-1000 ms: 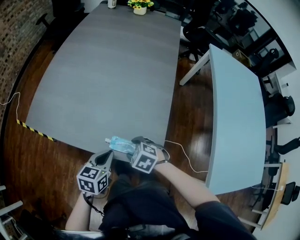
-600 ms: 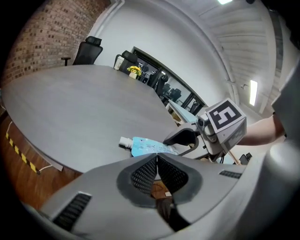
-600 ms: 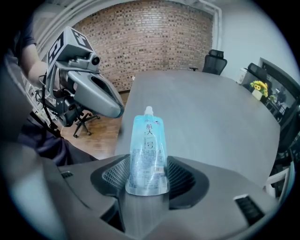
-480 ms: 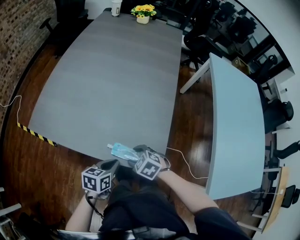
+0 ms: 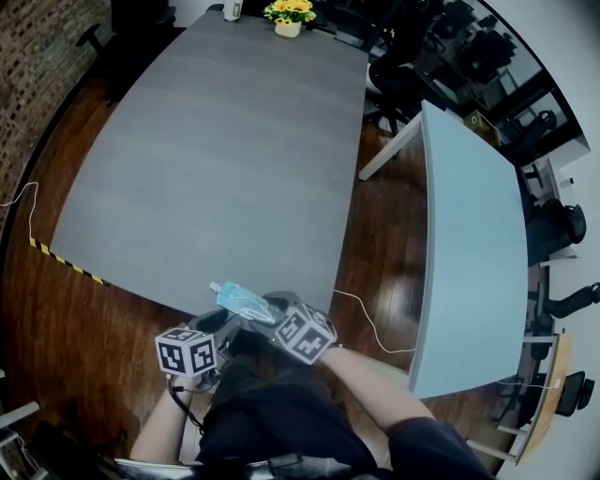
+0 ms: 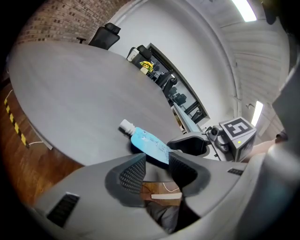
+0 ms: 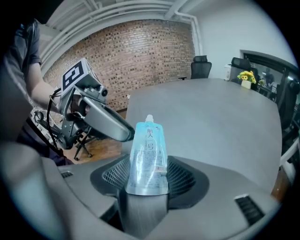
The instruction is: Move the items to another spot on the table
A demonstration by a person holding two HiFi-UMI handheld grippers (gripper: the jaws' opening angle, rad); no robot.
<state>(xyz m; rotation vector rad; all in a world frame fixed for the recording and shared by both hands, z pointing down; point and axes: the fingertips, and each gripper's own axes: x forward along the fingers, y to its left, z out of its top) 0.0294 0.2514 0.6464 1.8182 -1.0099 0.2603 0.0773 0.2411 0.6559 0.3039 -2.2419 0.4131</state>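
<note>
A light-blue pouch (image 5: 239, 300) with a white cap juts over the near edge of the grey table (image 5: 216, 159). My right gripper (image 5: 267, 307) is shut on its bottom end; in the right gripper view the pouch (image 7: 149, 150) stands upright between the pads of the right gripper (image 7: 147, 177). My left gripper (image 5: 220, 325) sits just left of it. Its jaws have just been opening. In the left gripper view the left gripper (image 6: 158, 164) is open with nothing between its pads, and the pouch (image 6: 147, 144) lies just beyond its tips.
A flower pot (image 5: 289, 13) and a white cup (image 5: 232, 9) stand at the table's far end. A second, paler table (image 5: 473, 234) is to the right across wooden floor. Yellow-black tape (image 5: 61, 258) and a cable lie by the near left corner.
The left gripper has dipped slightly and rolled beside the pouch. The right gripper has tilted a little with the pouch still in it.
</note>
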